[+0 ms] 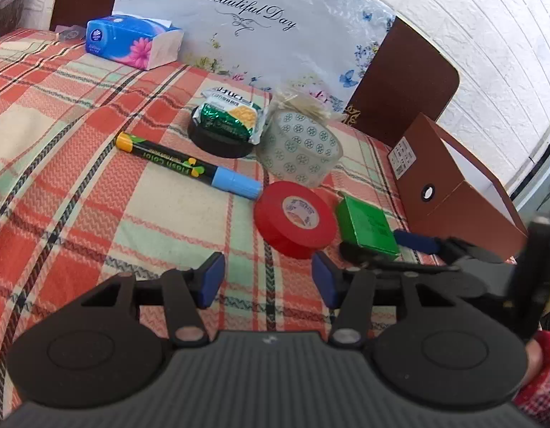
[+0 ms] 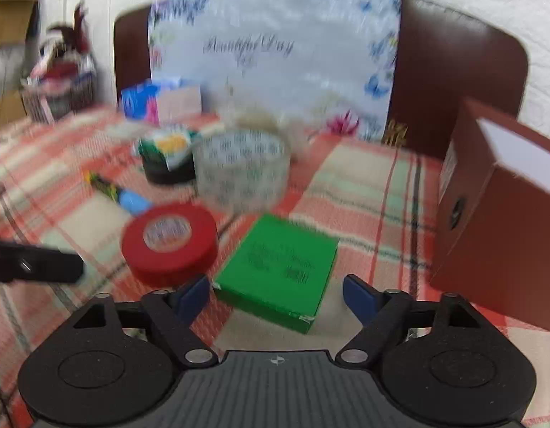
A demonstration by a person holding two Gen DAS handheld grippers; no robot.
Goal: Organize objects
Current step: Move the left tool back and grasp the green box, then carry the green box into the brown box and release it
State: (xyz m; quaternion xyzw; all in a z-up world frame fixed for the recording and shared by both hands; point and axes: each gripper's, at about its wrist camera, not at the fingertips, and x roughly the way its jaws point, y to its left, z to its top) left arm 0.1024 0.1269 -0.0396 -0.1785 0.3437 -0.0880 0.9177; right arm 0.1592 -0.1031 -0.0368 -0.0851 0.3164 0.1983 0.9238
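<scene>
A red tape roll (image 1: 295, 218) (image 2: 169, 242), a small green box (image 1: 367, 225) (image 2: 279, 271), a clear patterned tape roll (image 1: 299, 149) (image 2: 242, 174), a black marker with a blue cap (image 1: 186, 164) and a green snack packet on a black tape roll (image 1: 228, 123) lie on the plaid tablecloth. My left gripper (image 1: 267, 281) is open and empty, just short of the red roll. My right gripper (image 2: 277, 297) is open, its jaws on either side of the green box's near end, apart from it. The right wrist view is blurred.
A brown open box (image 1: 453, 192) (image 2: 496, 221) lies on its side at the right. A blue tissue pack (image 1: 132, 42) sits far left. A floral "Beautiful Day" board (image 1: 260, 28) and brown chair backs (image 1: 403, 82) stand behind the table.
</scene>
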